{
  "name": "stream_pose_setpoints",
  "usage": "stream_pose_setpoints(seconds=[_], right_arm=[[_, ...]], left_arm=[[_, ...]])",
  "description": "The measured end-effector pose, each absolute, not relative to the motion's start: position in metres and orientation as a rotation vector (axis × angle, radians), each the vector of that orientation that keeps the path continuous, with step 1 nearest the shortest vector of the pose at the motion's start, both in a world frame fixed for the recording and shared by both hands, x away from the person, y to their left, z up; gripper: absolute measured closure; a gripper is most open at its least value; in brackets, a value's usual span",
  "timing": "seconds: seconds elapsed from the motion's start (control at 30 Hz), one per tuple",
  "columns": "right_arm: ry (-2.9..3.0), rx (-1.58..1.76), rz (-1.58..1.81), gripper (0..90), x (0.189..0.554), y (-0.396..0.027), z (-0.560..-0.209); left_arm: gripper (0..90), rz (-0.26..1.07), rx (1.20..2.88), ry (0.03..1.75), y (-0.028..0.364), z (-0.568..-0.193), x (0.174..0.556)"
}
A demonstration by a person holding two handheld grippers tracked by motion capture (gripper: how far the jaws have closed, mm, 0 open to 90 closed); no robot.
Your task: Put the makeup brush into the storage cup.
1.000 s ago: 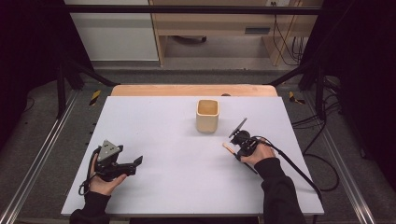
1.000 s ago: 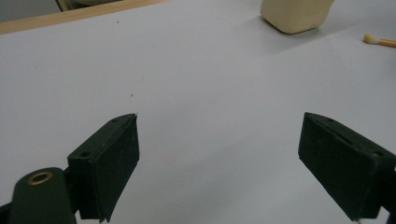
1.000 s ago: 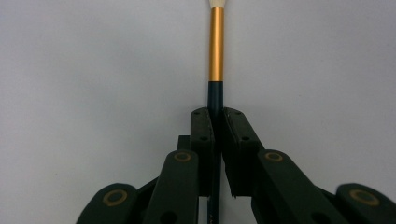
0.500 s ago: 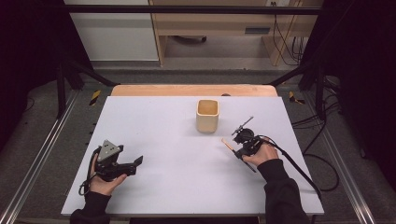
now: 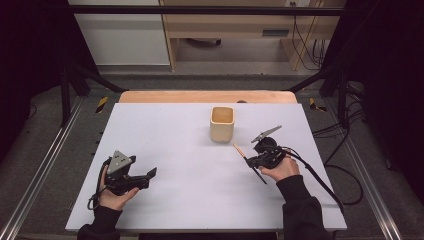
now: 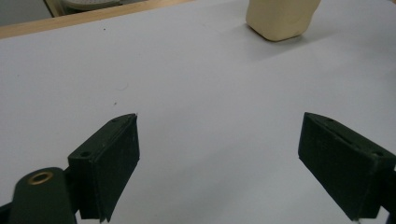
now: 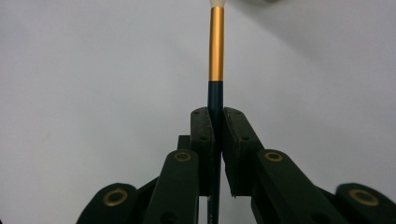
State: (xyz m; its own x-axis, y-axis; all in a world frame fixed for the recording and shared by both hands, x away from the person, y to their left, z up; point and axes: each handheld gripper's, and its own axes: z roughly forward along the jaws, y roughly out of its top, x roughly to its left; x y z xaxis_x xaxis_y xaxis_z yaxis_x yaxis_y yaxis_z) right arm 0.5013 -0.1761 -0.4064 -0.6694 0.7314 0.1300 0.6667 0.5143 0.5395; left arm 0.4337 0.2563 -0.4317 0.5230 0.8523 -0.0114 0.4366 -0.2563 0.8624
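Right gripper [image 7: 215,116] clamped on a dark-handled brush [image 7: 215,56] (gold ferrule, pale tip), held just right of the cream cup [image 5: 222,123] on the white table [image 5: 190,200], left gripper [image 6: 219,158] wide open, holding nothing, well left of the cup

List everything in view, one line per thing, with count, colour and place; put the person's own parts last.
brush: one, dark handle, gold ferrule, pale tip; clamped in the right gripper.
cup: one, cream; centre-far on the table, upright.
table: one, white top, wooden far edge.
left gripper: one, black; near-left, fingers wide apart, nothing between them.
right gripper: one, black; right of centre, shut on the brush.
hands: two, dark sleeves, entering from the near edge.
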Motion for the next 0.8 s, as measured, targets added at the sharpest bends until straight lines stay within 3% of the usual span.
stream_pose_setpoints(seconds=[0.8], right_arm=[[2.526, 1.012, 1.125, 83.4, 0.469, -0.169, -0.401]], left_arm=[[13.0, 0.536, 1.862, 0.995, 0.222, -0.433, 0.423]])
